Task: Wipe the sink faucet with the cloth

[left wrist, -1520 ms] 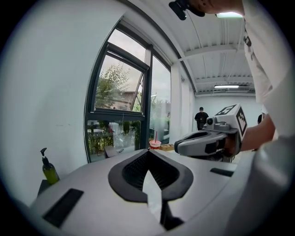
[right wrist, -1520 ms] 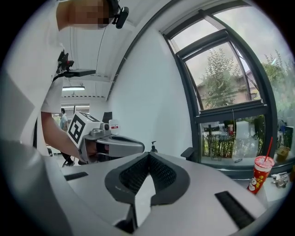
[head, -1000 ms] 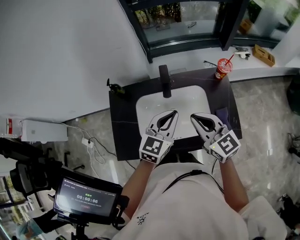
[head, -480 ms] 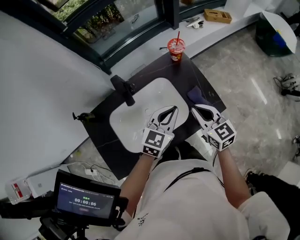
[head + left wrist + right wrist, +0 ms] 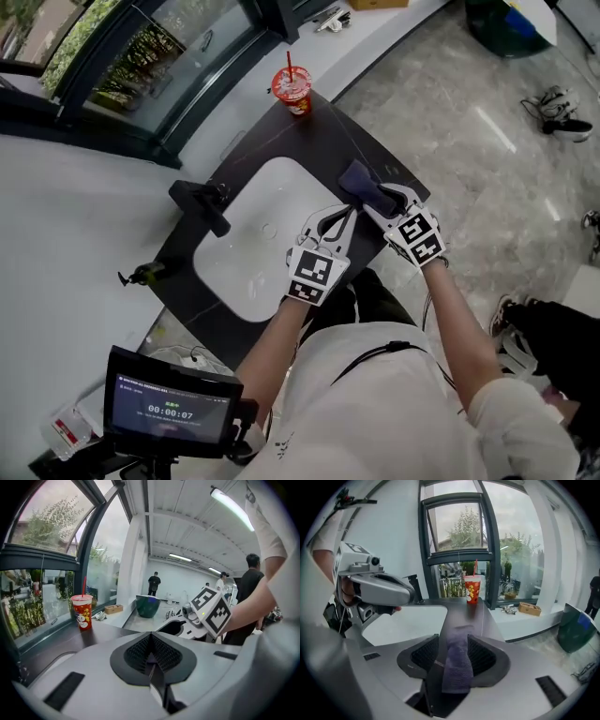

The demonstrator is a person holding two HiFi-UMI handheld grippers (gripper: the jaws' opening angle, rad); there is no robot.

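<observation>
both my forearms reach forward from my white shirt, side by side. my right claw (image 5: pixel 453 640) tips down onto the near right part of the dark stone bench (image 5: pixel 319 131), its black-and-white marker cube facing up. its jaws have just been opening and now stand spread, with the grey-purple folded cloth (image 5: pixel 356 178) lying between the pads, flat on the bench and not pinched. my left claw (image 5: pixel 151 639) hangs just beside it, above the near right rim of the white oval sink basin (image 5: pixel 248 248), pressed together with nothing in it.

the cloth sits in the narrow strip of bench between the basin and the bench's right edge, close to the near corner; beyond that edge the pale marbled floor (image 5: pixel 469 178) drops away. the matte black sink faucet (image 5: pixel 202 204) stands on the far left side of the basin, well apart from the cloth and both claws, and the basin's white bowl lies open between them. a red paper cup with a straw (image 5: pixel 292 86) stands at the bench's far corner by the window.

the small black monitor (image 5: pixel 173 405) below my left arm reads 00:00:07. the cup carries a cartoon print, but i cannot read any lettering on it.
</observation>
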